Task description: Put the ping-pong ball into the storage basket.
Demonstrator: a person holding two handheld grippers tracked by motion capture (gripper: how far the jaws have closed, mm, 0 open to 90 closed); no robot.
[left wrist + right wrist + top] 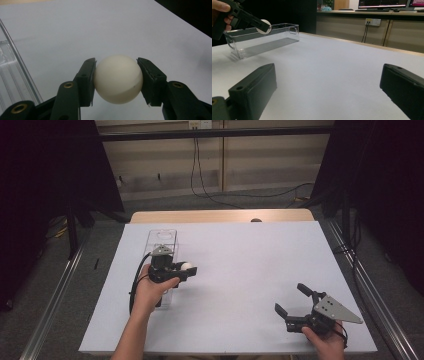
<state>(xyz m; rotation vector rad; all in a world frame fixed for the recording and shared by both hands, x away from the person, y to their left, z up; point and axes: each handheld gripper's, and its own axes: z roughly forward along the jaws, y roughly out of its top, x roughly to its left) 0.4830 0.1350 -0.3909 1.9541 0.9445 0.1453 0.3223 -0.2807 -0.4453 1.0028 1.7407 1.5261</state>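
1. The left tongs (117,82) are clamped on a white ball (118,78). One black jaw presses on each side of the ball.
2. In the high view, the left tongs (187,269) hold the white ball (186,266) just to the right of a clear box (162,237). The ball is up in the air, not on the worktop (240,270).
3. The clear box is long and thin, and it is made of see-through plastic. It sits on the left part of the white worktop, with its long side going away from the person.
4. In the right gripper view, the ball (265,26) sits in front of the top edge of the clear box (262,41). It is hard to tell from there if the ball is over the box or just beside it.
5. The person's left hand (152,290) holds the left tongs from below, and a black cable loops beside the wrist.
6. The right tongs (295,299) are wide apart. Nothing is between them.
7. The right tongs are near the front right corner of the worktop, well apart from the box and the ball. The person's right hand (325,340) holds them.
8. In the right gripper view, the two black jaws of the right tongs (327,87) stand far from each other, with bare white worktop (332,70) between them.
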